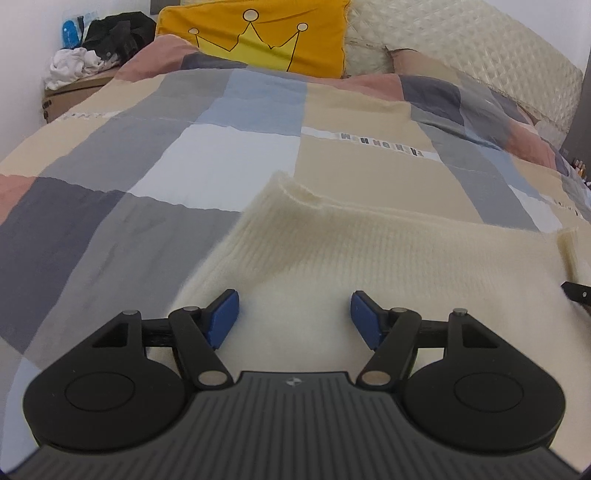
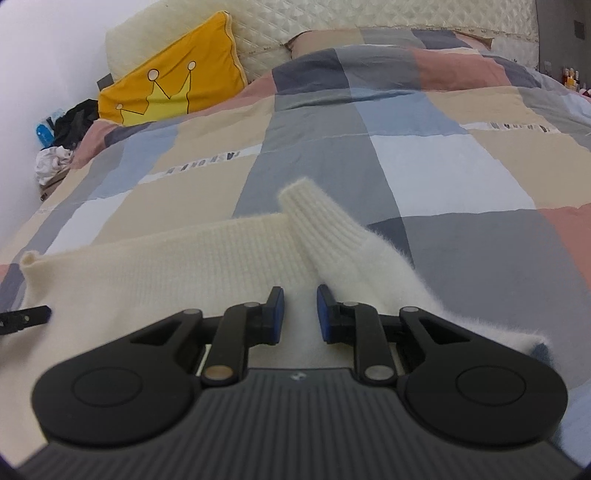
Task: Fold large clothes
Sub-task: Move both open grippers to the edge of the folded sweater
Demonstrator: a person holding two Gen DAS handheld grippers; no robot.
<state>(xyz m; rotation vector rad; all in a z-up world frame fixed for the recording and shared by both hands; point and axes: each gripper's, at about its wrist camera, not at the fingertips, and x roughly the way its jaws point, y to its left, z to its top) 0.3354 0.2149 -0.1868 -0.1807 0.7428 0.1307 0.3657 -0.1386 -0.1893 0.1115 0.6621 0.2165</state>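
A cream knit sweater [image 1: 369, 251] lies spread on the patchwork bed cover [image 1: 184, 158]. My left gripper [image 1: 293, 317] hovers low over the sweater's near part, its blue pads wide apart and open, with fabric lying under the gap. In the right wrist view the sweater [image 2: 166, 266] has one ribbed sleeve [image 2: 317, 218] folded across its edge and pointing away. My right gripper [image 2: 300, 314] sits where that sleeve meets the body, jaws narrow, with fluffy white fabric filling the gap between the pads. Each view shows a black tip of the other gripper at its edge [image 1: 578, 291] [image 2: 26, 317].
A yellow crown pillow [image 1: 255, 33] [image 2: 173, 92] leans against the quilted cream headboard [image 1: 461, 48]. A heap of dark and white clothes [image 1: 96, 48] sits on a box beside the bed's far left corner. The bed cover [image 2: 424, 166] stretches beyond the sweater.
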